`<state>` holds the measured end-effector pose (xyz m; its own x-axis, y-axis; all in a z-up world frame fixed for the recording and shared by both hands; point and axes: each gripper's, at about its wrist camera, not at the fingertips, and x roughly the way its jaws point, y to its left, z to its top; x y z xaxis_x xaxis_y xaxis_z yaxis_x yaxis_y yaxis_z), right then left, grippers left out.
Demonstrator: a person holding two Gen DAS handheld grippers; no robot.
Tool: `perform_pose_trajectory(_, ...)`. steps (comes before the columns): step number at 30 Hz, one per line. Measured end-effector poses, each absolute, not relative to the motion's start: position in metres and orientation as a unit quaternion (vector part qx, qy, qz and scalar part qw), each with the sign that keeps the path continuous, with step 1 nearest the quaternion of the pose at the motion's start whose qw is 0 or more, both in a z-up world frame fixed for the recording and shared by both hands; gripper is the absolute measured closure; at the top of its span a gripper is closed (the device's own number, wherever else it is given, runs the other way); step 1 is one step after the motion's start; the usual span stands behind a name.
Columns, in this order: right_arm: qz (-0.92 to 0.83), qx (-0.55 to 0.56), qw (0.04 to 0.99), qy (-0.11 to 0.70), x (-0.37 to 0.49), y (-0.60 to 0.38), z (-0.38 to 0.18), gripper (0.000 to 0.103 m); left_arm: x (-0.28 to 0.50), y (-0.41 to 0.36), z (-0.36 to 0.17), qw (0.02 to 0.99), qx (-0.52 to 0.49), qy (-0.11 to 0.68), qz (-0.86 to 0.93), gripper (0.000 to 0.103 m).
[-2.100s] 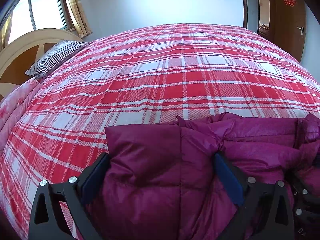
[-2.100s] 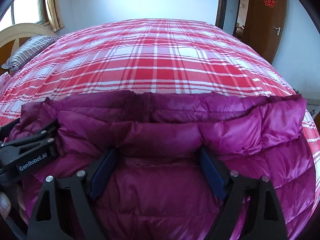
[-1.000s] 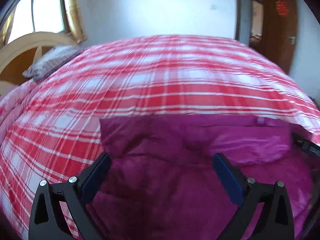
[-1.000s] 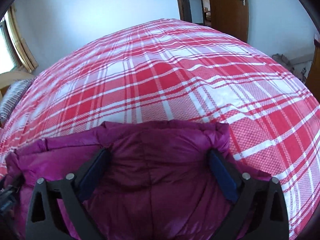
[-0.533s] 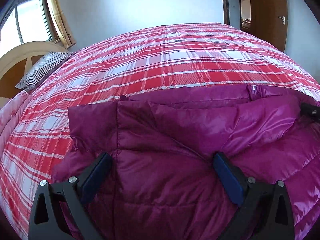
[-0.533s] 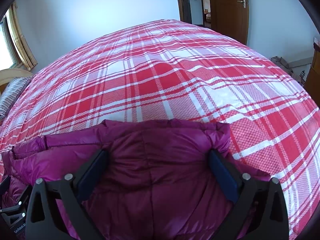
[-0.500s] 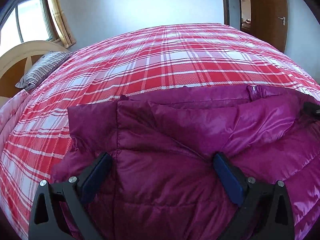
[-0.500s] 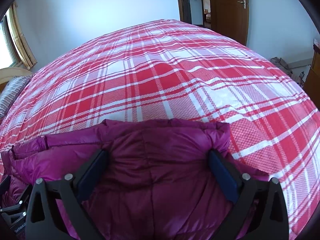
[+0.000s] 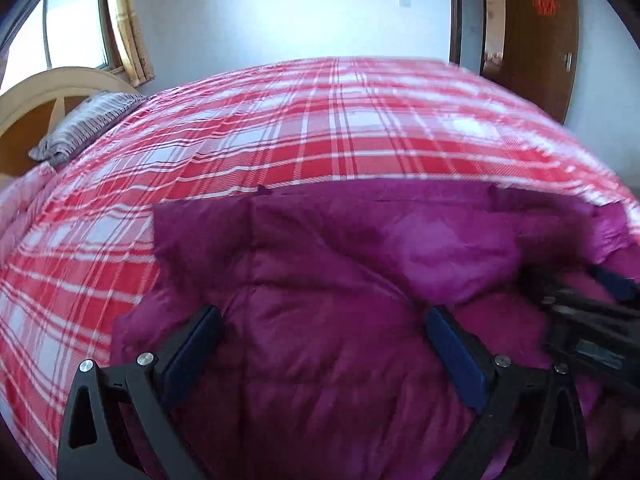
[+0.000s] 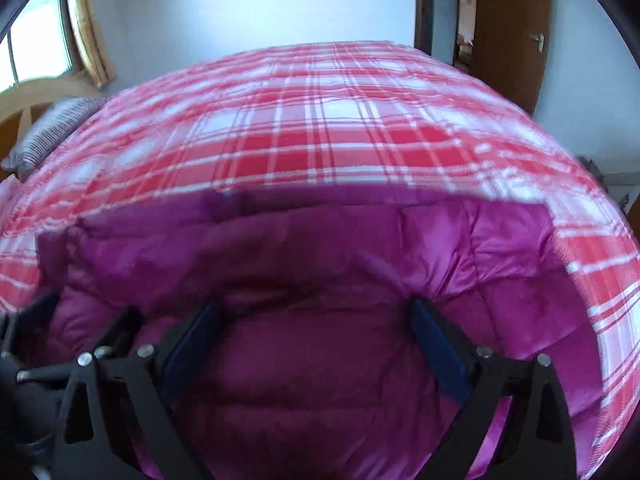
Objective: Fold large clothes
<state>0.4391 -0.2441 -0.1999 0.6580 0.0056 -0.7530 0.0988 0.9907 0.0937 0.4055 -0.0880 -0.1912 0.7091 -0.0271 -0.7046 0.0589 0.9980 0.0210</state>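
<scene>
A magenta puffer jacket (image 9: 340, 280) lies on the near part of a bed with a red and white plaid cover (image 9: 320, 132); it also shows in the right wrist view (image 10: 320, 264). My left gripper (image 9: 324, 344) is open, with its fingers spread wide over the jacket's left part. My right gripper (image 10: 316, 340) is open over the jacket's right part. The right gripper shows at the right edge of the left wrist view (image 9: 588, 312). The left gripper shows at the lower left of the right wrist view (image 10: 36, 360). Both views are motion-blurred.
A striped pillow (image 9: 84, 128) lies against a wooden headboard (image 9: 48, 92) at the far left. A window with curtains (image 9: 76, 24) is behind it. A brown door (image 9: 540, 36) stands at the back right. The plaid cover (image 10: 340, 128) stretches beyond the jacket.
Both grippers have swung toward each other over the jacket. The right wrist view has turned left, so the pillow and window now show. Both grippers stay open.
</scene>
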Motion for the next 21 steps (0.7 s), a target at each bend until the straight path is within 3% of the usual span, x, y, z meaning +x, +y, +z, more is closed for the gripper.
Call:
perform_pose_trajectory(6,-0.020,0.064,0.909,0.412,0.436,-0.245,-0.205,0.003,0.349,-0.044,-0.176,0.925,-0.018,0.376,-0.054,0.001)
perform_pose_trajectory(10,-0.036,0.005,0.901,0.431,0.442,-0.226,-0.209,0.000,0.318,0.006,-0.172,0.932,-0.042,0.360,-0.008,0.001)
perform_pose_trajectory(16,-0.037,-0.010,0.897,0.441,0.444,-0.225,-0.211,0.000,0.320,0.068,-0.212,0.888,-0.190,0.416,-0.045,0.001)
perform_pose_trajectory(21,-0.036,-0.007,0.898,0.438,0.443,-0.226,-0.211,0.000,0.328,0.071,-0.215,0.886,-0.207,0.405,-0.090,0.001)
